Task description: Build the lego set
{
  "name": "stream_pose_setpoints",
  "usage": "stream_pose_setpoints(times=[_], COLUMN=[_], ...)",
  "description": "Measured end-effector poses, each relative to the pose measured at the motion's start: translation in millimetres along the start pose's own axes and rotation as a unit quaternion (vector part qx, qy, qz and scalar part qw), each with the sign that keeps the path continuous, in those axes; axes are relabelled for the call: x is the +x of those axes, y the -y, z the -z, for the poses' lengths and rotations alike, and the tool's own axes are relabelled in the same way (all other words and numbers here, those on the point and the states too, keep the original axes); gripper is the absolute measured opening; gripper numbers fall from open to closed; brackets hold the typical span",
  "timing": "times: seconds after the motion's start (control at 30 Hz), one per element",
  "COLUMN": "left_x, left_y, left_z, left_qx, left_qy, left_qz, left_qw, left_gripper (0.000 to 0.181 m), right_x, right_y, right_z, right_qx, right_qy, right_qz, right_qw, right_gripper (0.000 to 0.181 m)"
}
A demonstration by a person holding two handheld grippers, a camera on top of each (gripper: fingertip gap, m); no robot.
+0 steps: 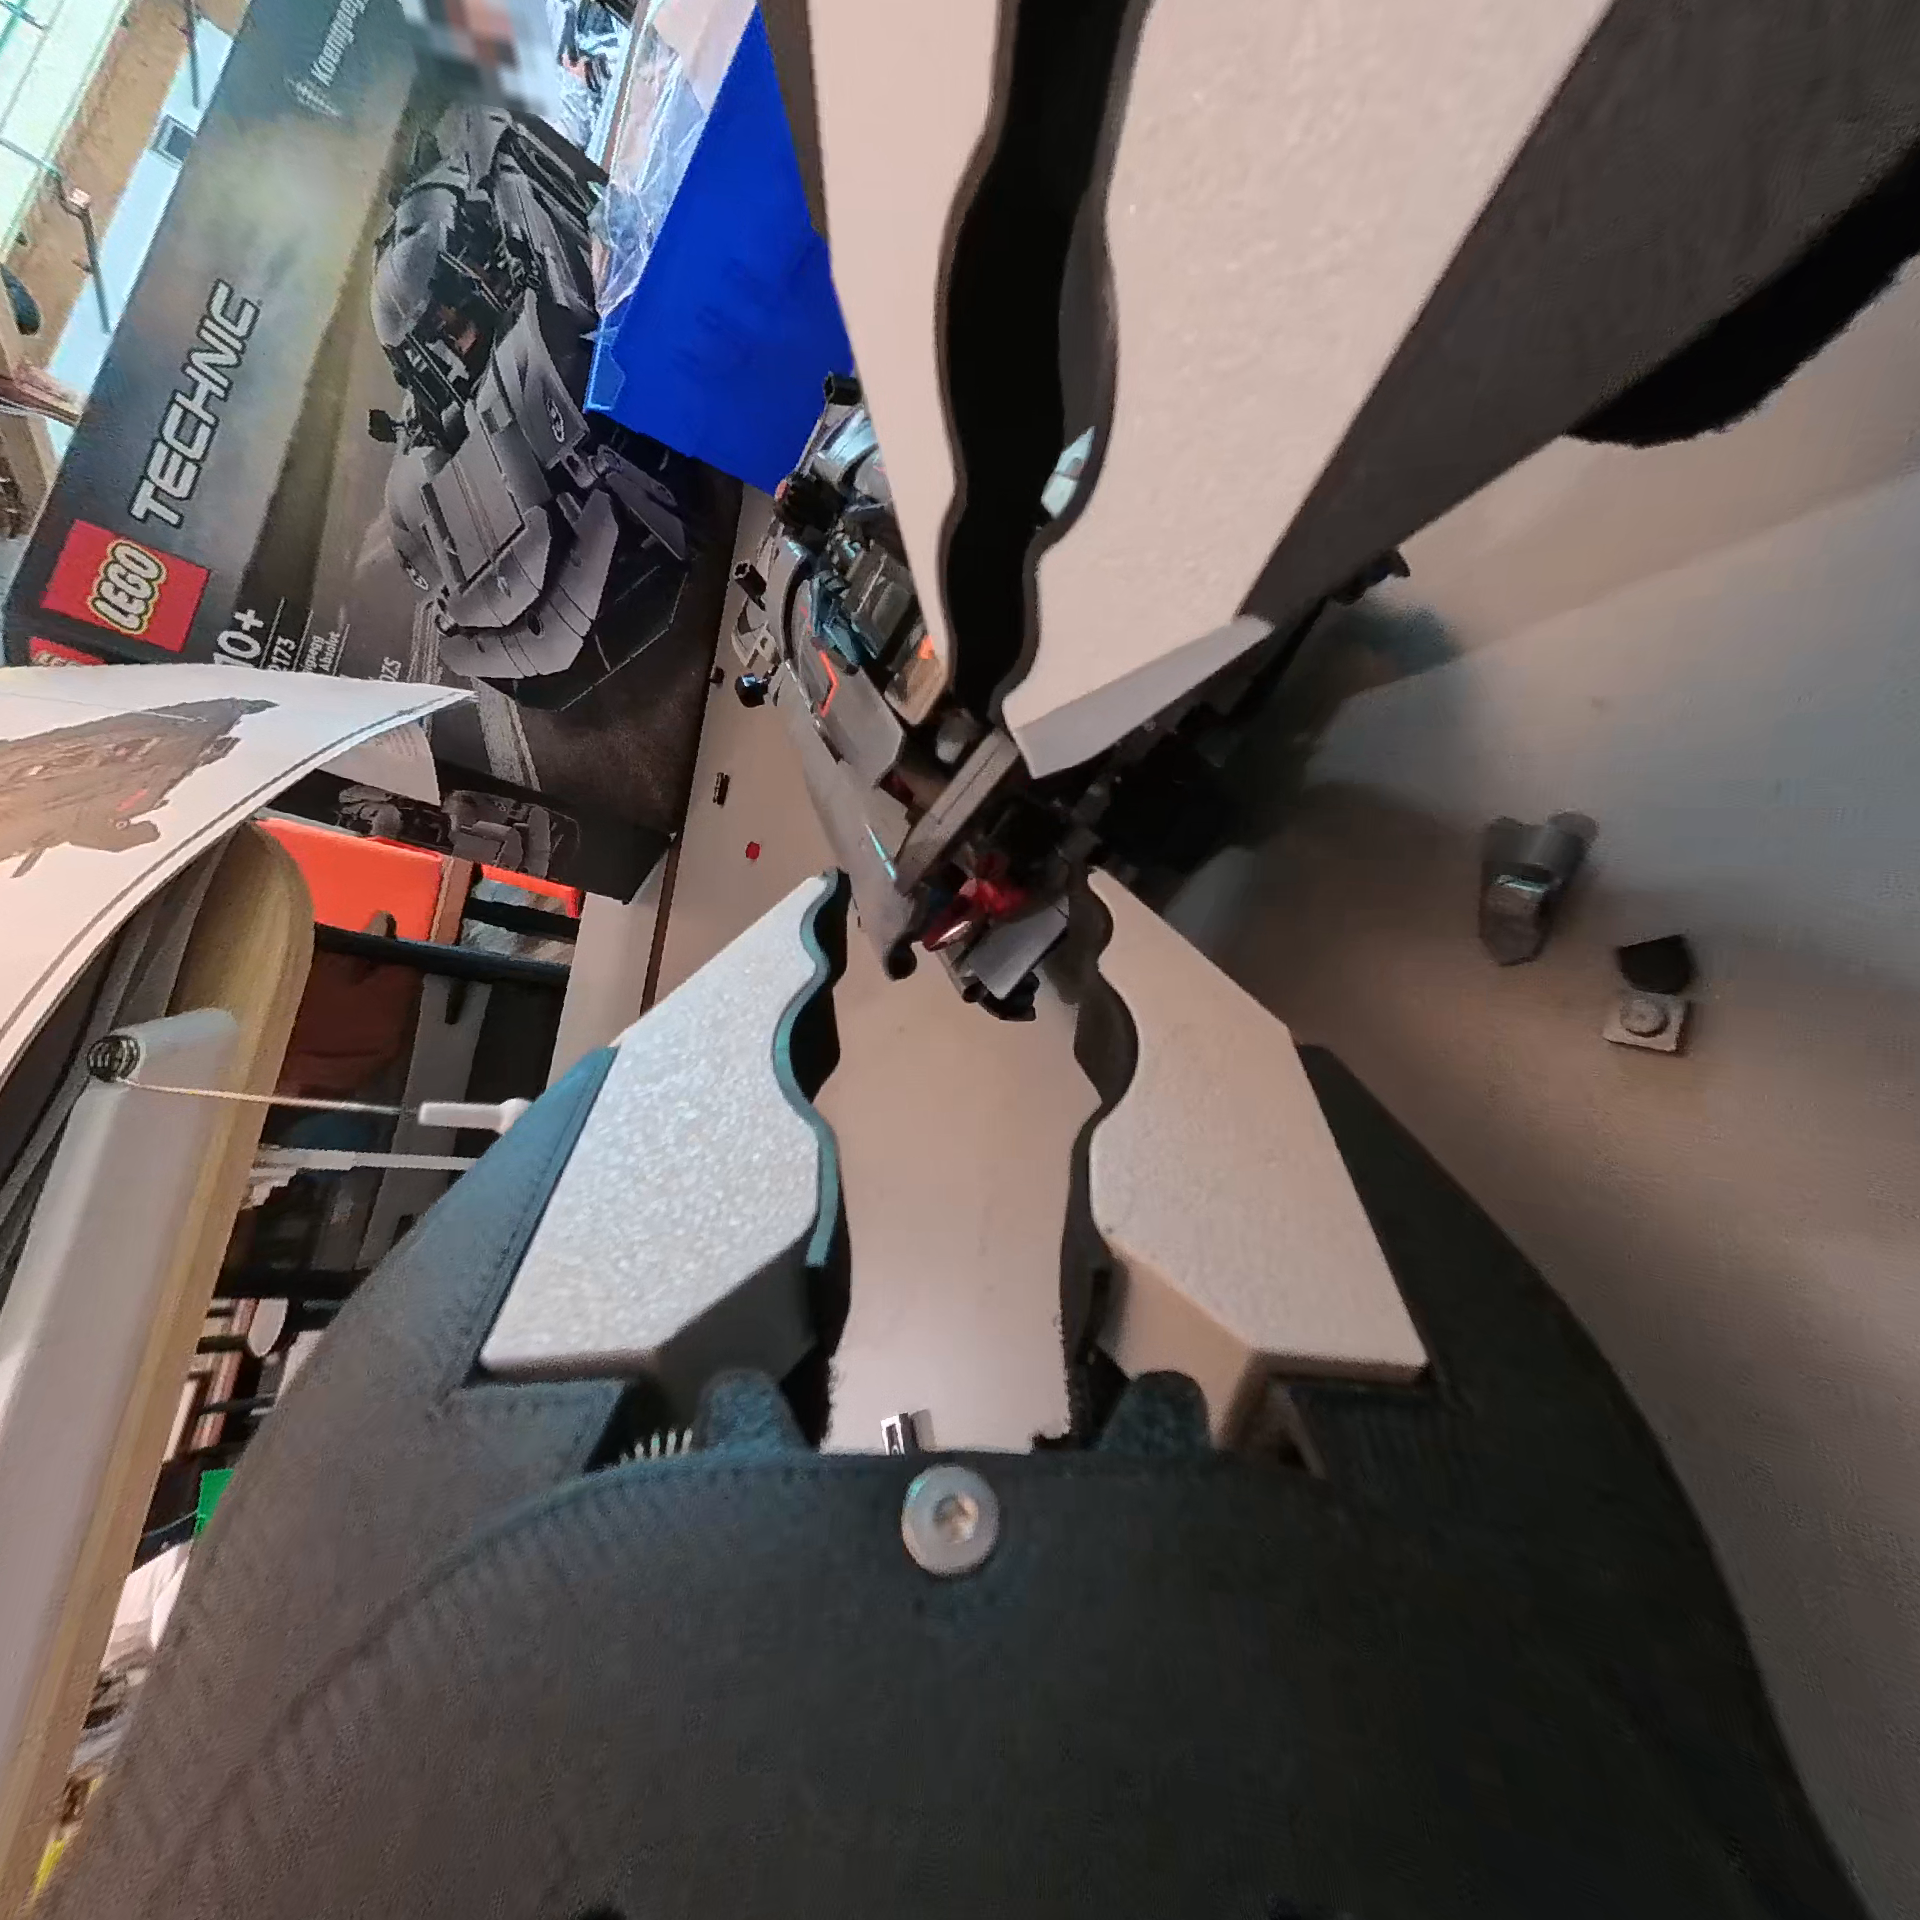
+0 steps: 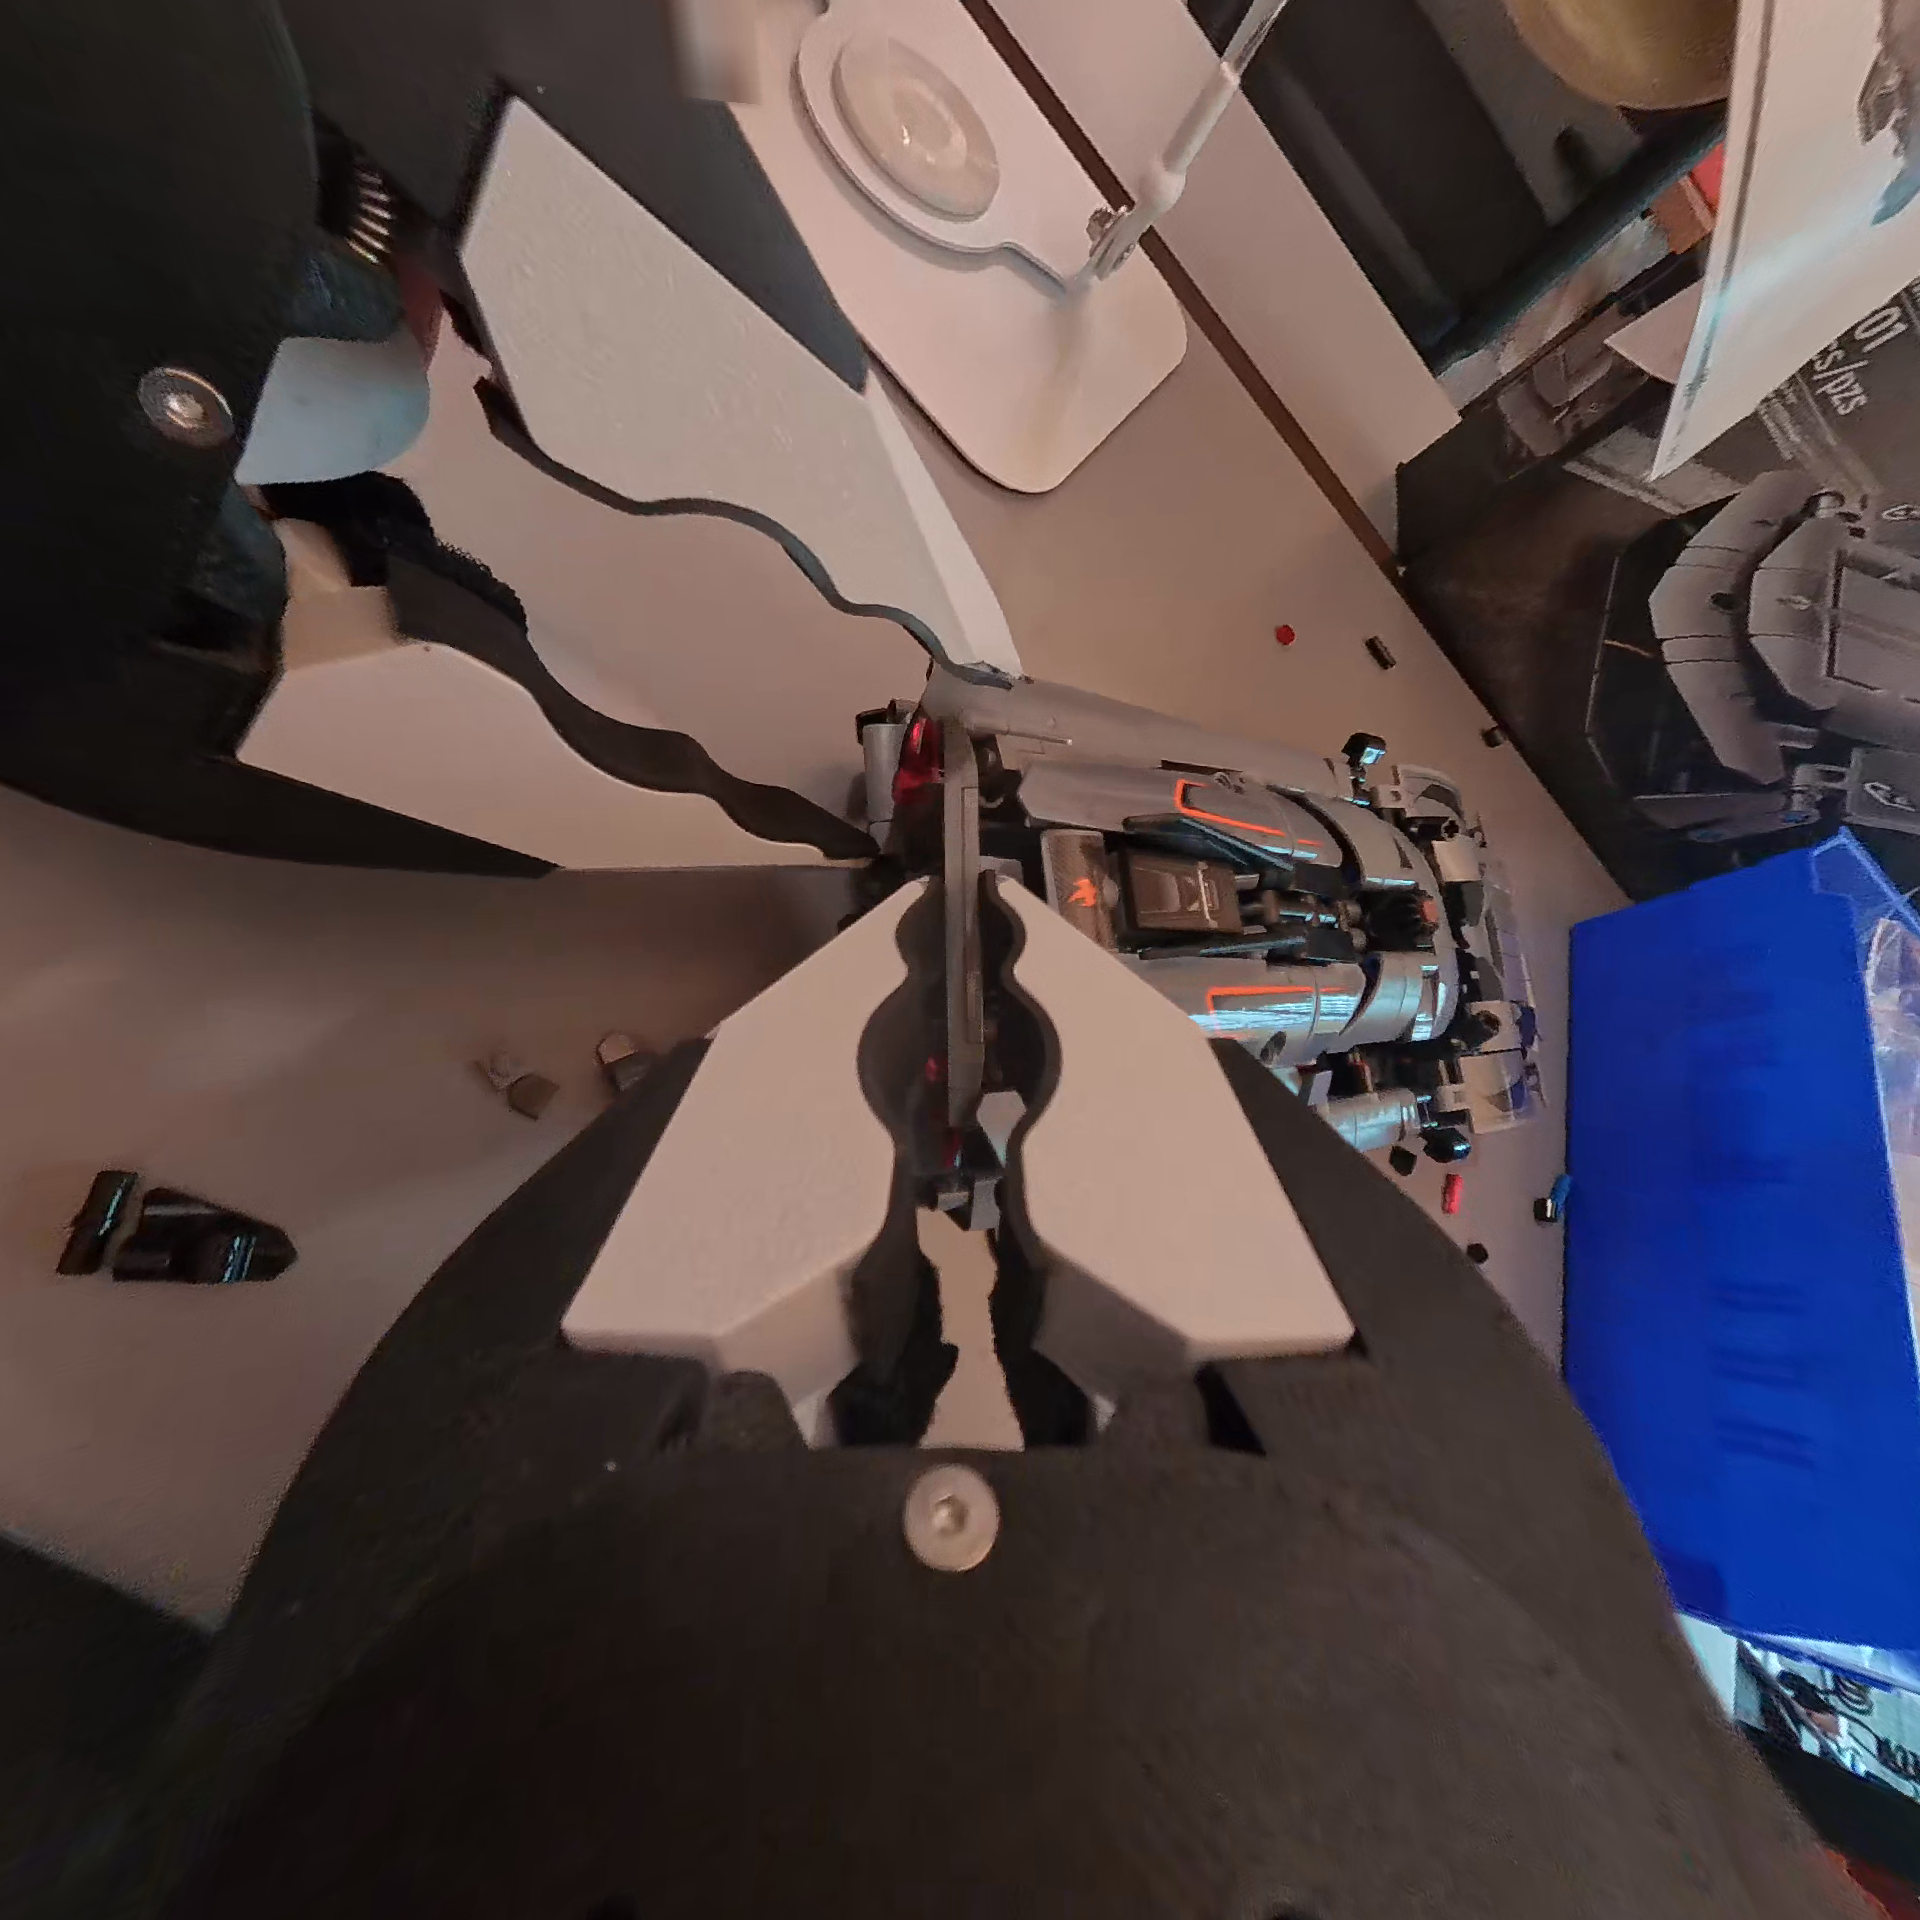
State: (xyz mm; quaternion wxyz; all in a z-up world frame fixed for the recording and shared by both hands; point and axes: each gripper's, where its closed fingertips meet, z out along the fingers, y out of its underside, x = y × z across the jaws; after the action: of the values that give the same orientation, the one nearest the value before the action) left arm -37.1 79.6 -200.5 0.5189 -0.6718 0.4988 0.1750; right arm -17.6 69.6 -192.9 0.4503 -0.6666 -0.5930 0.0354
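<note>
Our right claw (image 2: 961,997) pinches the dark wing (image 2: 961,831) at the car's (image 2: 1247,914) rear on the tabletop (image 2: 312,935); left claw (image 1: 961,935), agape, brackets that rear w/o gripping. Car runs lengthwise away from right claw.

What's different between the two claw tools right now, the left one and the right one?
The left gripper has its jaws wide apart, straddling the lego car's tail; the right gripper has its jaws nearly closed, pinching the thin grey wing panel. The left gripper meets the tail end-on; the right gripper reaches in from the side. Both have white fingers on black bodies.
</note>
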Motion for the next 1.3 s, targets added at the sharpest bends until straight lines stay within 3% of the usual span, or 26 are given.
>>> stream_pose_setpoints(times=[0.5,0.77,1.0,1.3], left_x=[-5.0,-1.1,5.1,7.9], left_y=[1.4,9.0,18.2,19.4], left_z=[-8.0,-4.1,-1.5,-1.4], left_qx=[-0.006,0.001,0.01,0.012], left_qy=[0.035,0.036,0.033,0.029], left_qz=[-0.008,-0.039,-0.067,-0.069], left_qw=[0.999,0.999,0.997,0.997], left_gripper=[0.043,0.036,0.018,0.016], right_x=[3.6,0.8,0.6,0.1], right_y=[-0.6,-3.2,-3.3,-5.1], right_z=[-4.4,-5.7,-6.2,-4.2], right_qx=[-0.009,-0.011,-0.01,0.003], right_qy=[0.027,0.054,0.064,0.072], right_qz=[0.017,0.016,0.016,0.017], right_qw=[0.999,0.998,0.998,0.997], right_gripper=[0.005,0.005,0.004,0.006])
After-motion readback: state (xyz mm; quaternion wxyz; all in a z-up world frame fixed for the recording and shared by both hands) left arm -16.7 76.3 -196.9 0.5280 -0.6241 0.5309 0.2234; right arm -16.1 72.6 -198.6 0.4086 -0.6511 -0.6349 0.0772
